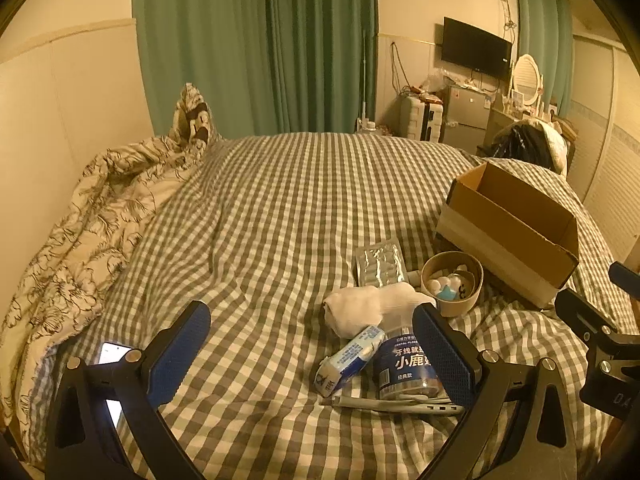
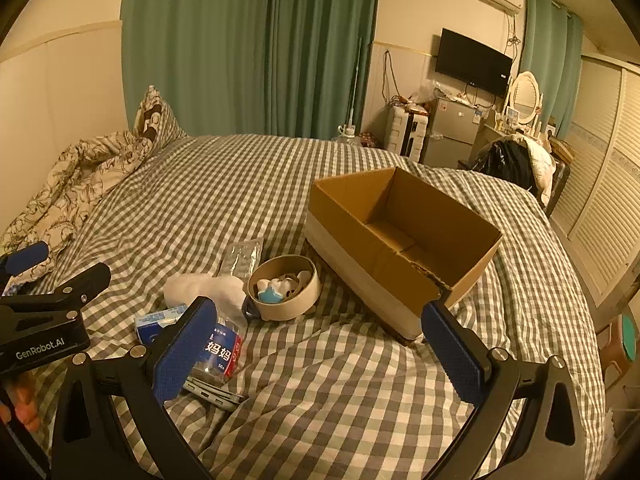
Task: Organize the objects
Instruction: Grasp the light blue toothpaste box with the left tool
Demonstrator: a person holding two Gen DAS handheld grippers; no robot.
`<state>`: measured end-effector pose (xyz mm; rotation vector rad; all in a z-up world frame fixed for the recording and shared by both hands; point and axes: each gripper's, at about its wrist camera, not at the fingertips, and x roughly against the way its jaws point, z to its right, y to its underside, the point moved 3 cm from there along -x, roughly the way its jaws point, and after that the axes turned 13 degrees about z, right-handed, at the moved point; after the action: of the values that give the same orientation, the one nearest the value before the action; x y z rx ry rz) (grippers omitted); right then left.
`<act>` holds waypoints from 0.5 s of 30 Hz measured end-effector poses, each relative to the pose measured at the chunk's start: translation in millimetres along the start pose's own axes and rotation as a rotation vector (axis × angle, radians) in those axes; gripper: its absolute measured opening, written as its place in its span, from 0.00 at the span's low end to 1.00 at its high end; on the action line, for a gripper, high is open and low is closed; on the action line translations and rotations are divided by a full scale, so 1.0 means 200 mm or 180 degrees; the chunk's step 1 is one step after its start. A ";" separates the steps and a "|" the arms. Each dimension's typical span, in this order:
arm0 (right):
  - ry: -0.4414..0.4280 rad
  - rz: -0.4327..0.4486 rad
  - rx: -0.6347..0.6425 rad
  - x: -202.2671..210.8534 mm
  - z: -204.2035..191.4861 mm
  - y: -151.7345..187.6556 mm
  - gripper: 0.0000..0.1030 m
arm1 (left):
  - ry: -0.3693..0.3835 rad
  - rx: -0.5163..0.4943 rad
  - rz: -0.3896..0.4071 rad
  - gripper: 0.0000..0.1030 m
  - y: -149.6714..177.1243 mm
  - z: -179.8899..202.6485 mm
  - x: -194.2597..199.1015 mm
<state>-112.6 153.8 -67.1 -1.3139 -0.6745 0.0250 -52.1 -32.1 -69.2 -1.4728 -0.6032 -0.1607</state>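
An open cardboard box (image 2: pixel 400 236) sits empty on the checked bed; it also shows in the left wrist view (image 1: pixel 508 232). In front of it lie a round tub of small items (image 2: pixel 285 293) (image 1: pixel 453 282), a white cloth bundle (image 1: pixel 360 310) (image 2: pixel 200 286), a clear blister pack (image 1: pixel 379 262) (image 2: pixel 242 258), a blue-white packet (image 1: pixel 348 360) (image 2: pixel 158 322), a floss jar (image 1: pixel 404 364) (image 2: pixel 218 356) and a flat white strip (image 1: pixel 394 404). My left gripper (image 1: pixel 312 352) is open, with the jar by its right finger. My right gripper (image 2: pixel 320 348) is open and empty, over bare sheet.
A floral quilt (image 1: pixel 92 232) is bunched along the bed's left side. A lit phone (image 1: pixel 112 356) lies by the left finger. Beyond the bed stand green curtains (image 1: pixel 256 48), a fridge (image 2: pixel 452 128), a TV (image 2: pixel 472 60) and a chair with clothes (image 2: pixel 516 164).
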 end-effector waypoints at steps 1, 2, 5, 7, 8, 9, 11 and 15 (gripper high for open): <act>0.0000 -0.0015 -0.0004 -0.01 0.00 0.00 1.00 | -0.0107 0.0066 -0.0017 1.00 0.00 -0.01 -0.01; 0.0000 -0.0030 -0.0006 -0.02 0.00 0.00 1.00 | -0.0134 0.0084 -0.0029 1.00 0.00 -0.01 -0.02; -0.0003 -0.0064 -0.0019 -0.05 0.00 0.01 1.00 | -0.0158 0.0103 -0.0095 1.00 0.02 -0.03 -0.07; 0.0000 -0.0103 -0.0033 -0.07 0.00 0.02 1.00 | -0.0158 0.0095 -0.0179 1.00 0.05 -0.04 -0.12; 0.0005 -0.0131 -0.0034 -0.09 0.00 0.02 1.00 | -0.0159 0.0089 -0.0232 1.00 0.06 -0.04 -0.14; 0.0004 -0.0158 -0.0030 -0.10 0.00 0.03 1.00 | -0.0159 0.0079 -0.0311 1.00 0.08 -0.04 -0.17; -0.0009 -0.0224 -0.0015 -0.13 -0.01 0.04 1.00 | -0.0148 0.0067 -0.0414 1.00 0.12 -0.05 -0.22; -0.0075 -0.0336 0.0029 -0.22 -0.05 0.06 1.00 | -0.0116 0.0031 -0.0670 1.00 0.20 -0.05 -0.33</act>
<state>-139.3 131.9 -97.1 -1.2694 -0.7622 -0.0421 -85.7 -53.8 -135.2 -1.4036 -0.7875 -0.2948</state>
